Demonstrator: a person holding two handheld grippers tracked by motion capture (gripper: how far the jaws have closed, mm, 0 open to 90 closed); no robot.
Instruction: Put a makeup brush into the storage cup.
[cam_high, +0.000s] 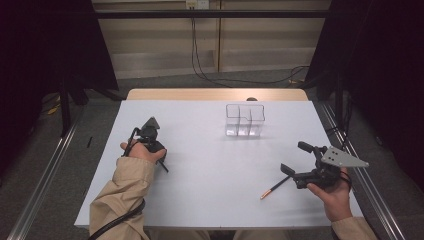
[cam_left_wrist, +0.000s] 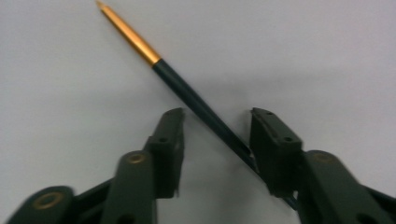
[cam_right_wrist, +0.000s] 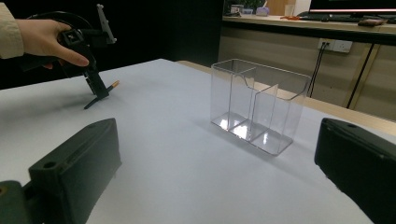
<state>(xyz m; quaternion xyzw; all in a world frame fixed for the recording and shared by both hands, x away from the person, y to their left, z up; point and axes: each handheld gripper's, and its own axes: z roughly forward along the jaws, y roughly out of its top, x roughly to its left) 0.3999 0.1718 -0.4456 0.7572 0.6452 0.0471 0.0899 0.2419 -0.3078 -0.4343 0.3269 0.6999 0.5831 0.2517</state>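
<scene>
A pen (cam_left_wrist: 187, 93) with a dark barrel and a gold tip lies on the white table between the jaws of my left gripper (cam_left_wrist: 217, 116). The jaws are open and straddle the barrel, which touches one pad. In the high view this gripper (cam_high: 151, 144) points down at the left of the table, and the pen's dark end (cam_high: 164, 167) sticks out beside the hand. A second pen (cam_high: 274, 188) with an orange tip lies just below my right gripper (cam_high: 296, 158), which is wide open and holds nothing. The right gripper view has its jaws (cam_right_wrist: 217, 140) far apart.
A clear plastic organizer (cam_high: 244, 120) with several compartments stands empty at the back centre of the white table (cam_high: 210, 165). From the right gripper, this organizer (cam_right_wrist: 259, 105) is ahead and the left gripper (cam_right_wrist: 95, 86) is farther off. Black curtains flank the table.
</scene>
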